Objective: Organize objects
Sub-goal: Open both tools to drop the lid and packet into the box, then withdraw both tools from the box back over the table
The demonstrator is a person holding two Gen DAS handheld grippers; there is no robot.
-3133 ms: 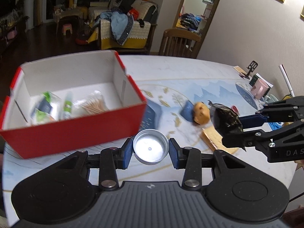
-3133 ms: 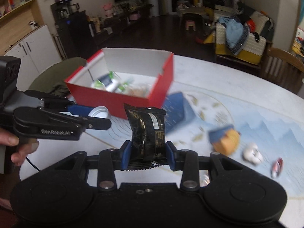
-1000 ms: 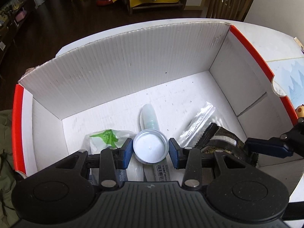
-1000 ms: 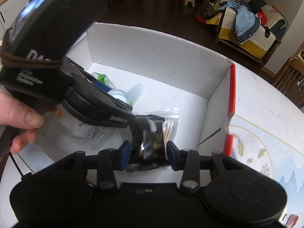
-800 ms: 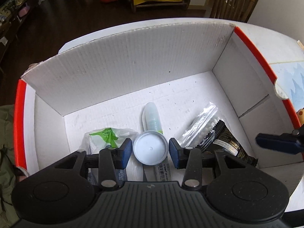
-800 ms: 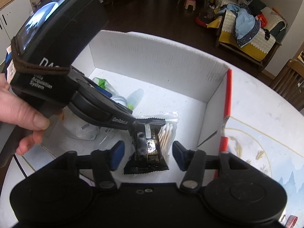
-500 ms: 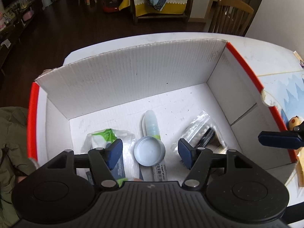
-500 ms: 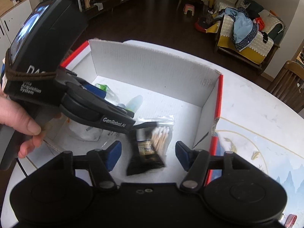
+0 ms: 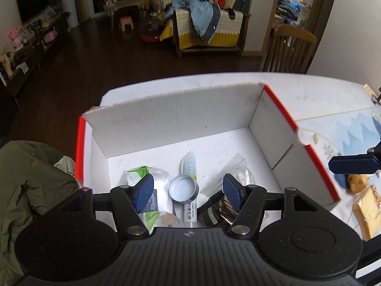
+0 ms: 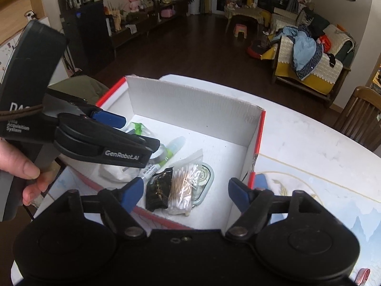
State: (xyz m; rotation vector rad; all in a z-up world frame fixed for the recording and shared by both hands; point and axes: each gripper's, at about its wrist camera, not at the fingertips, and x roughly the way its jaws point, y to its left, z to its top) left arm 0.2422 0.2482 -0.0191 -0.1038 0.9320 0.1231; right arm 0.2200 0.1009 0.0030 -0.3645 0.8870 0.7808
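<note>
A red box with white inner walls [image 9: 181, 121] stands on the table below both grippers. My left gripper [image 9: 187, 183] hangs open above it. Under it, on the box floor, a round metal lid [image 9: 183, 188] lies free, against a clear tube [image 9: 189, 166] and a green-and-white pack [image 9: 139, 171]. My right gripper [image 10: 185, 188] is above the box's near corner, its jaws opening, nothing between them. The black snack packet [image 10: 158, 190] lies loose in the box [image 10: 190, 109] beside a bag of cotton swabs [image 10: 184, 186]. A hand [image 10: 19, 166] holds the left gripper [image 10: 133, 133].
Right of the box, a yellow toy [image 9: 357, 182] and a tan packet [image 9: 366, 209] lie on the patterned table mat [image 9: 352, 128]. An olive jacket [image 9: 28, 178] is draped at the box's left. A wooden chair [image 9: 289, 47] stands behind the table.
The left gripper let go of the metal lid and the right let go of the black packet, both inside the box. Both grippers opened and rose away from the box.
</note>
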